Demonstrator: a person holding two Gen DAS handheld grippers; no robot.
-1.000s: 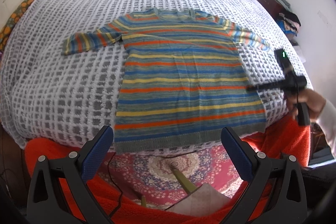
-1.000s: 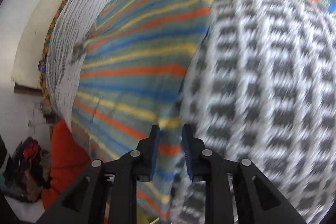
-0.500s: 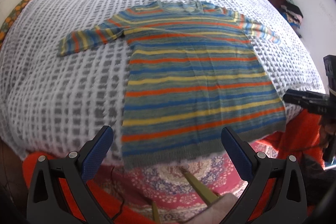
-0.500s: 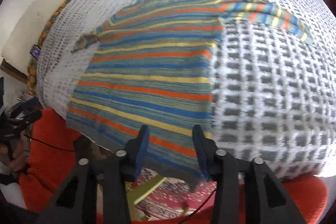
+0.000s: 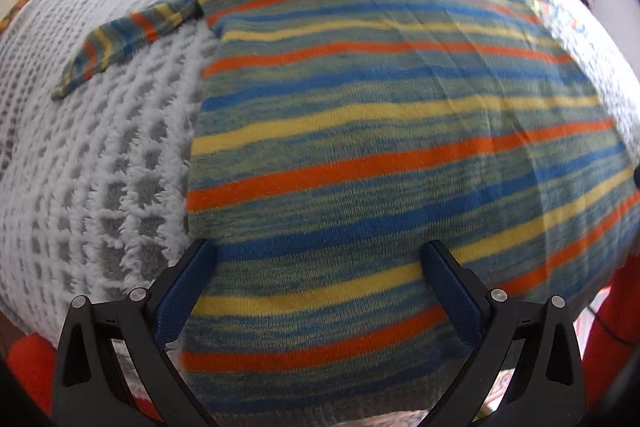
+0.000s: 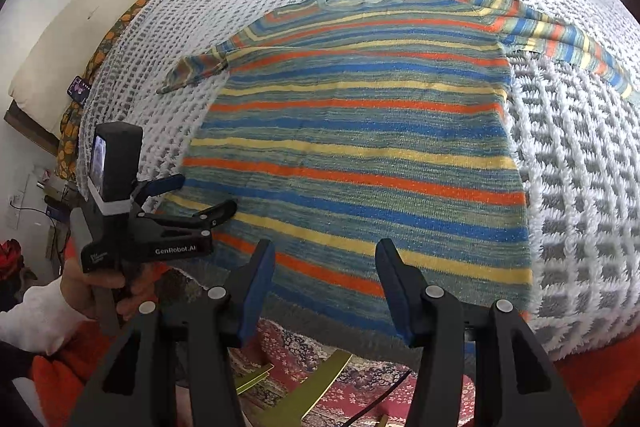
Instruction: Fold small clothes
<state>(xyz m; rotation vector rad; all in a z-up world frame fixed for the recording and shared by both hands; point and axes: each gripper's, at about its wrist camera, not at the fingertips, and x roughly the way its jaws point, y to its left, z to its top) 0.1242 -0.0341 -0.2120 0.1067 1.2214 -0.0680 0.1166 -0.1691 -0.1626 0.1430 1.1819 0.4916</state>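
Observation:
A small striped sweater (image 6: 360, 147) in blue, orange, yellow and grey-green lies flat on the bed, neck at the far side, both sleeves spread out. In the left wrist view the sweater (image 5: 380, 147) fills most of the frame. My left gripper (image 5: 320, 263) is open, low over the sweater's bottom left part near the hem; it also shows in the right wrist view (image 6: 200, 203) at the sweater's lower left edge. My right gripper (image 6: 326, 267) is open, empty, just above the bottom hem near its middle.
The bed has a white and grey knitted cover (image 6: 580, 187) with a pillow (image 6: 100, 19) at the far left. Below the bed edge are an orange blanket (image 6: 52, 379) and a patterned red rug (image 6: 304, 359).
My left gripper has moved forward and down, close over the sweater's lower left part. My right gripper has opened wider and swung to face the bottom hem.

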